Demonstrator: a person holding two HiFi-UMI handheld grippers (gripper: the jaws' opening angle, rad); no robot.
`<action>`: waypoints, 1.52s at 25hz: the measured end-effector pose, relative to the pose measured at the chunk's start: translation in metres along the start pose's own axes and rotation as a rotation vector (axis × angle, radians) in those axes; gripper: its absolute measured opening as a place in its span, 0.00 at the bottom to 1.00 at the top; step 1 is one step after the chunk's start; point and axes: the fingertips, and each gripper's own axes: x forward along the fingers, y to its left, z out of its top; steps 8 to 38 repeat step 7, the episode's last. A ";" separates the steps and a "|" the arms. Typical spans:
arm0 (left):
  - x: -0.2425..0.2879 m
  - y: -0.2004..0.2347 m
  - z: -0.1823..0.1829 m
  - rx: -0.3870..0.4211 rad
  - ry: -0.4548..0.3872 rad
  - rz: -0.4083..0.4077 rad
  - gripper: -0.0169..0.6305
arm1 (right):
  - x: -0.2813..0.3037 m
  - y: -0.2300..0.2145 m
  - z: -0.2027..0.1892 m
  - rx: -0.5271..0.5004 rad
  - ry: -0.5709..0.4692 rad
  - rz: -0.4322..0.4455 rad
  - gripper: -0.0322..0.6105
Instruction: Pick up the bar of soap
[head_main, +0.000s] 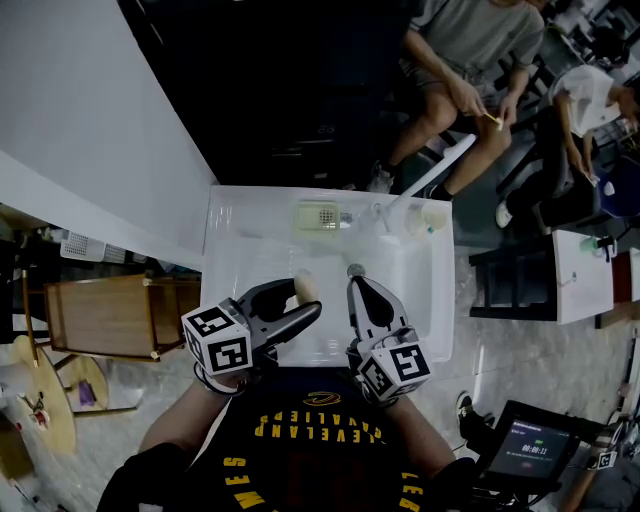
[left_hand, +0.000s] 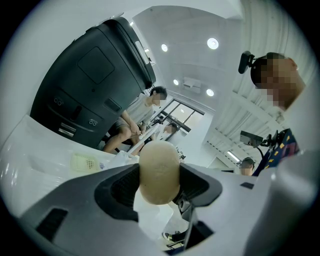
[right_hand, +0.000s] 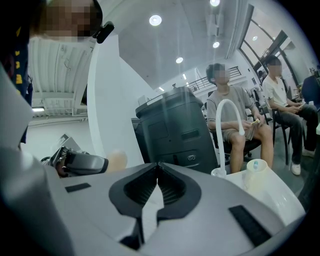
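The bar of soap (head_main: 306, 285) is a rounded beige oval, and my left gripper (head_main: 307, 297) is shut on it above the white sink (head_main: 228, 255). In the left gripper view the soap (left_hand: 159, 167) stands upright between the two dark pads, filling the gap of the left gripper (left_hand: 159, 176). My right gripper (head_main: 355, 277) hovers just to the right of it over the basin, jaws shut with nothing between them. The right gripper view shows the right gripper (right_hand: 157, 171) shut, with the soap (right_hand: 117, 159) in the left gripper off to its left.
A pale yellow perforated soap dish (head_main: 317, 216) sits at the sink's back rim, beside a white curved faucet (head_main: 432, 172) and a small cup (head_main: 433, 214). A large black machine (head_main: 300, 90) stands behind. People sit at the back right. A wooden chair (head_main: 110, 315) stands to the left.
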 end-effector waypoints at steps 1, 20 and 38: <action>0.001 0.000 0.000 0.001 0.001 -0.001 0.43 | 0.000 0.000 -0.001 0.002 0.001 0.000 0.08; 0.001 -0.004 0.001 0.007 0.001 0.002 0.43 | -0.006 0.000 0.001 0.005 -0.001 0.000 0.08; 0.001 -0.004 0.001 0.007 0.001 0.002 0.43 | -0.006 0.000 0.001 0.005 -0.001 0.000 0.08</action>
